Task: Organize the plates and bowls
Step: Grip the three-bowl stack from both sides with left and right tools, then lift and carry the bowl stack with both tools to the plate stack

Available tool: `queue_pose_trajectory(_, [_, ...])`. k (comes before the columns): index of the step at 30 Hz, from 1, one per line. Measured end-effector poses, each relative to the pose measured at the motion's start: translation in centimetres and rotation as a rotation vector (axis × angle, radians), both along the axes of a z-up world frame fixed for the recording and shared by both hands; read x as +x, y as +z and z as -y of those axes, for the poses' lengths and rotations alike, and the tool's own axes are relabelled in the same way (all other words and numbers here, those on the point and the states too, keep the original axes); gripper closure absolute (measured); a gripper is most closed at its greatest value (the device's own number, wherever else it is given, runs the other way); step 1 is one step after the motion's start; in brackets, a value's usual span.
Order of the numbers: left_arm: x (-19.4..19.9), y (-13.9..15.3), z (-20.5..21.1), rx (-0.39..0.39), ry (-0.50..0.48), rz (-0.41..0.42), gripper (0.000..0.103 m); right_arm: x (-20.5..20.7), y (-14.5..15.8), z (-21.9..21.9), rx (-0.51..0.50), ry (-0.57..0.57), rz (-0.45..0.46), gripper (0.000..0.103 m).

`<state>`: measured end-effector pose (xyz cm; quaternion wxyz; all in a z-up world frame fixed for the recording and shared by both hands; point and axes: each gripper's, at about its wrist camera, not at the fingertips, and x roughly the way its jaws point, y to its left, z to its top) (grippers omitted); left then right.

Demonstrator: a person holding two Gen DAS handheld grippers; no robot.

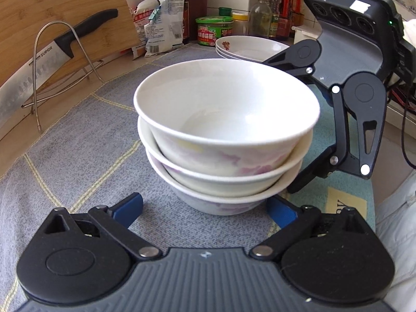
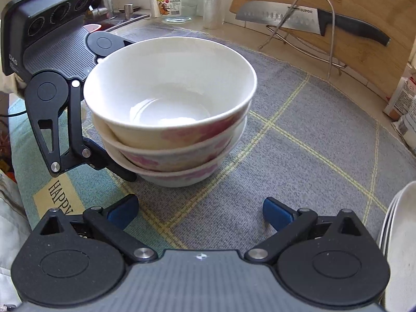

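A stack of three white bowls with pink flower print (image 1: 226, 135) stands on the grey checked cloth (image 1: 78, 156); it shows in the right wrist view too (image 2: 169, 109). My left gripper (image 1: 205, 209) is open, its blue pads just short of the bottom bowl on either side. My right gripper (image 2: 200, 212) is open and empty, a little back from the stack. Each gripper shows in the other's view beside the stack, the right one (image 1: 345, 104) and the left one (image 2: 59, 98). A stack of white plates (image 1: 249, 49) sits behind the bowls and at the right edge of the right wrist view (image 2: 400, 234).
A wire rack (image 1: 59, 72) holds a bamboo cutting board (image 1: 52, 13) and a large knife (image 1: 52, 54) at the back left. Sauce bottles (image 1: 280, 10), a green tin (image 1: 214, 31) and food bags (image 1: 161, 26) line the back. A glass jar (image 2: 176, 0) stands near the sink.
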<state>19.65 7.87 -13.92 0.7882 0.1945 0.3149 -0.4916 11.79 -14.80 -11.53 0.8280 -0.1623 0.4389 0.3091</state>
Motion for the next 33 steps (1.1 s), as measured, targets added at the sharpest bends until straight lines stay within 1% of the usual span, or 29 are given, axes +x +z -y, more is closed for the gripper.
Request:
queue_pose_trajectory(4, [0.3,0.4,-0.1,0.003,-0.026,-0.016,0.007,1.5,0.2,-0.6,0.003,0.095,0.002,0.000])
queue_pose_trajectory(7, [0.2,0.7,0.1,0.012,-0.064,-0.016,0.008,2.4,0.6,-0.9,0.012,0.163,0.006,0.000])
queue_pose_trajectory(10, [0.6,1.1,0.3,0.017,-0.082,-0.021,0.008,3.3,0.9,-1.3,0.008,0.218,0.004,0.001])
queue_pose_trajectory(12, [0.8,1.1,0.6,0.030,-0.106,-0.012,0.009,3.5,1.0,-1.6,-0.004,0.254,0.005,0.002])
queue_pose_trajectory(15, [1.0,1.2,0.8,0.040,-0.141,-0.024,0.013,3.6,1.1,-2.0,-0.010,0.291,-0.006,0.006])
queue_pose_trajectory(19, [1.4,1.2,1.0,0.046,-0.174,-0.034,0.013,3.9,1.2,-2.3,-0.021,0.323,-0.011,0.009])
queue_pose_trajectory(26, [1.9,1.1,1.2,0.047,-0.212,-0.052,0.013,4.3,1.1,-2.2,-0.005,0.337,-0.044,0.014])
queue_pose_trajectory(30, [1.8,1.0,1.2,0.042,-0.230,-0.070,0.019,4.1,1.3,-2.1,0.002,0.342,-0.057,0.018])
queue_pose_trajectory(33, [1.7,1.0,1.1,0.045,-0.236,-0.069,0.019,4.0,1.2,-2.1,0.002,0.342,-0.055,0.018])
